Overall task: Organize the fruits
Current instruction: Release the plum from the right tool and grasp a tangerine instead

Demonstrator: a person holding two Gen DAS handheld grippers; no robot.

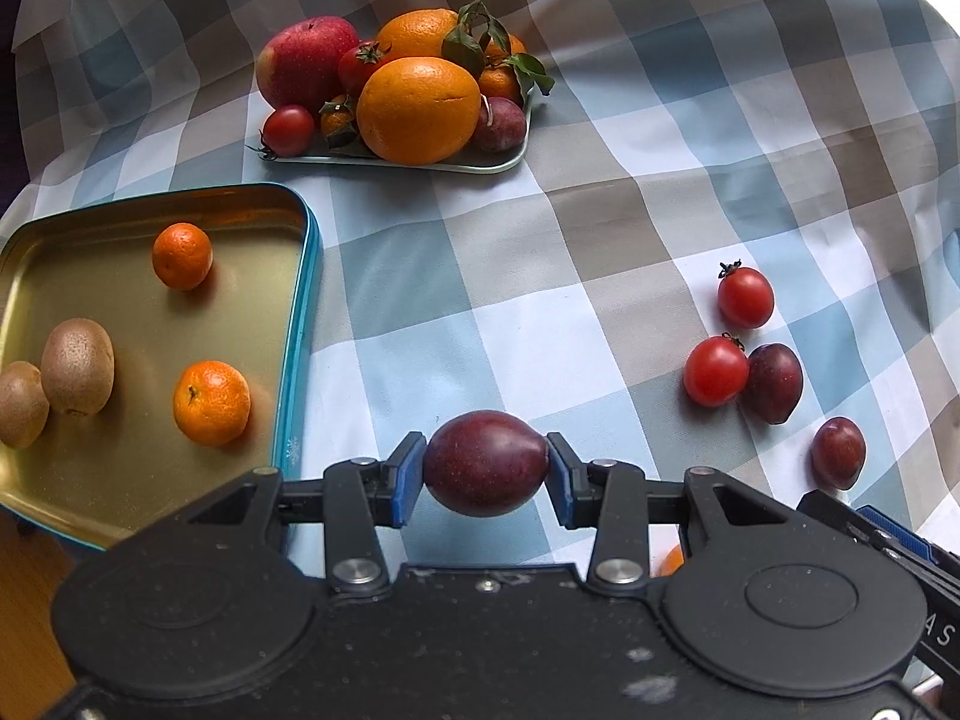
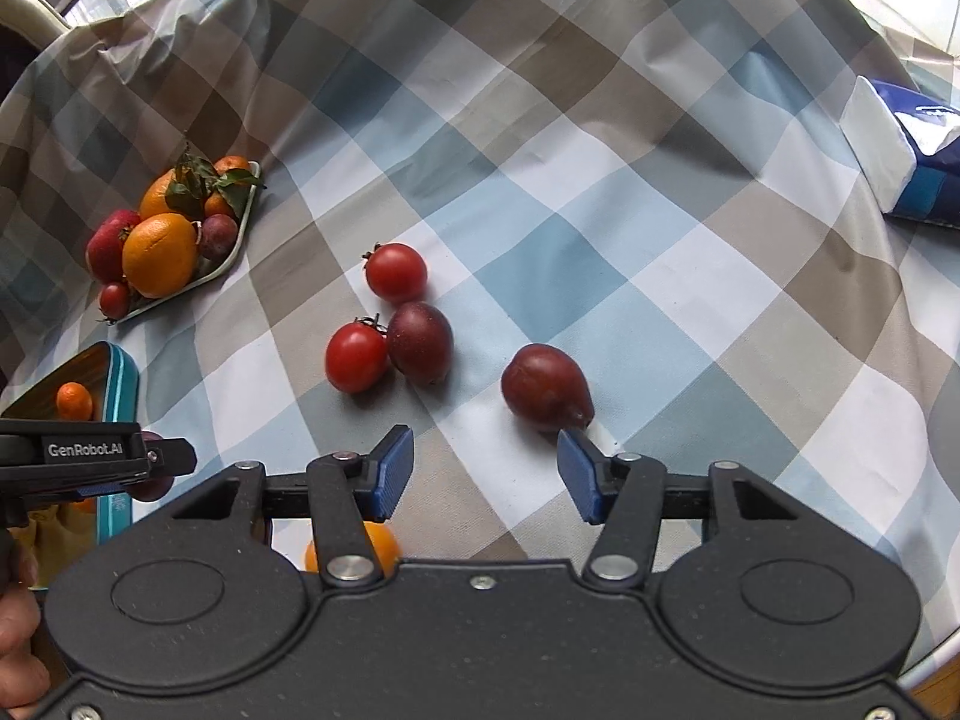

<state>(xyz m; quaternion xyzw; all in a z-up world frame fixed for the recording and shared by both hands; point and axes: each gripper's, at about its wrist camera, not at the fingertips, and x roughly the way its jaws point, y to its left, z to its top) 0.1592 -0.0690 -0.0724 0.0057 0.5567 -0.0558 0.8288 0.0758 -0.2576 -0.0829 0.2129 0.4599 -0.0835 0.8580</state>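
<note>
— What's the left gripper (image 1: pixel 486 471) got?
— A dark plum (image 1: pixel 486 463), clamped between both blue pads, above the checked tablecloth (image 1: pixel 510 312) just right of the gold tin (image 1: pixel 288 360).
— And the right gripper (image 2: pixel 486 474)?
— Jaws wide apart, nothing between them. Another plum (image 2: pixel 546 387) lies just beyond its right fingertip; farther off, two cherry tomatoes (image 2: pixel 396 272).

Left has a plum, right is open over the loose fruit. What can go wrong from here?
1. The left gripper pinches the held plum only at its narrow ends; round, smooth skin could let it slip before it reaches the gold tin.
2. The loose plum lies beside the right gripper, whose jaws are open; a nudge may roll it.
3. A tomato touches another plum; grabbing one may shift the other.
</note>
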